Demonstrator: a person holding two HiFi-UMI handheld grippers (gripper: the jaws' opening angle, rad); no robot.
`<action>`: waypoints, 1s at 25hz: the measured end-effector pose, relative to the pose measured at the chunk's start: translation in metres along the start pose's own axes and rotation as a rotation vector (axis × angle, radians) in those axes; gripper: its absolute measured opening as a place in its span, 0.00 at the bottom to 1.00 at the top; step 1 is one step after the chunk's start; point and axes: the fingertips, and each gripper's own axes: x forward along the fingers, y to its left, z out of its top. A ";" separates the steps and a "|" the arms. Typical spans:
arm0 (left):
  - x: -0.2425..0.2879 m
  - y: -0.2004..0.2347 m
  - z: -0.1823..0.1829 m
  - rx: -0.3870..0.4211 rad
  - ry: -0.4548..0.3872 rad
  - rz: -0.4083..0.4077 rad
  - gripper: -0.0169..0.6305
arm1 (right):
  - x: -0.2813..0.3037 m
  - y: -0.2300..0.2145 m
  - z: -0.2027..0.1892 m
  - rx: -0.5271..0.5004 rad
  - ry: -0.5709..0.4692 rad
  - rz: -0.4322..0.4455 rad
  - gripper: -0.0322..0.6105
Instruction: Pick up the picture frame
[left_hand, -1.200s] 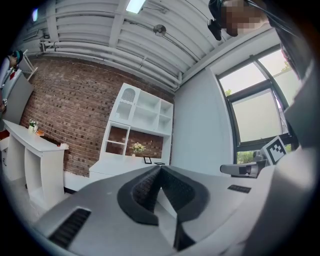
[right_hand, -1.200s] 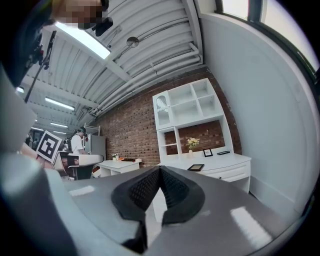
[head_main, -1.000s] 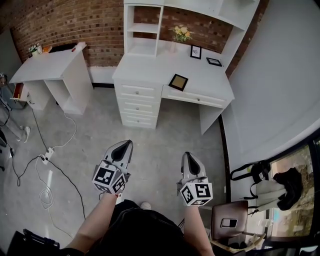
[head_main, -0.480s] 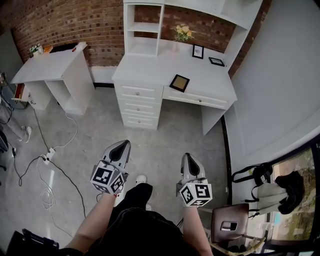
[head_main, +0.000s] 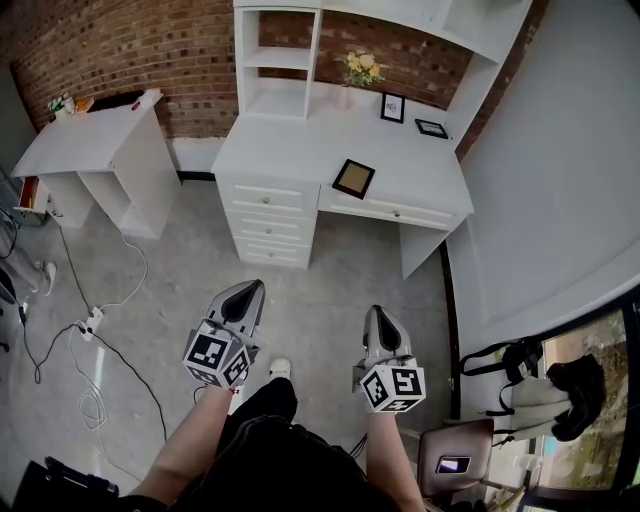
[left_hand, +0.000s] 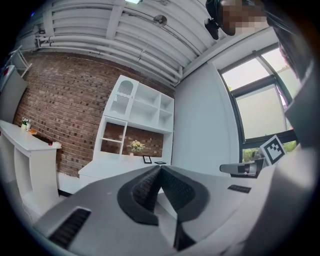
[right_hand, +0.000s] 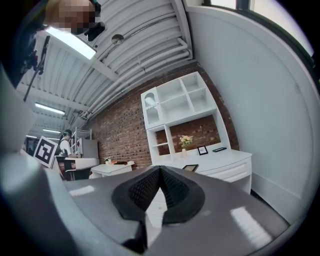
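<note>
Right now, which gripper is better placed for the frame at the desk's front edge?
Right, probably. The picture frame lies more nearly ahead of the right gripper than the left gripper. Both are shut, empty and far from the desk.

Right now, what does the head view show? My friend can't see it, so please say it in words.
A dark picture frame lies flat on a white desk with drawers, against a brick wall. Nearer the camera, a person on a grey floor holds the left tool and the right tool, both shut and empty, pointing toward the desk and well short of it.
</note>
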 end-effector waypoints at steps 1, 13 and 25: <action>0.007 0.004 0.001 -0.003 -0.001 0.001 0.03 | 0.007 -0.002 0.001 -0.002 0.002 0.001 0.05; 0.095 0.050 0.006 -0.026 0.007 -0.043 0.03 | 0.086 -0.035 0.006 -0.003 0.030 -0.045 0.05; 0.162 0.112 0.010 -0.032 -0.003 -0.059 0.03 | 0.172 -0.047 0.004 -0.017 0.034 -0.050 0.05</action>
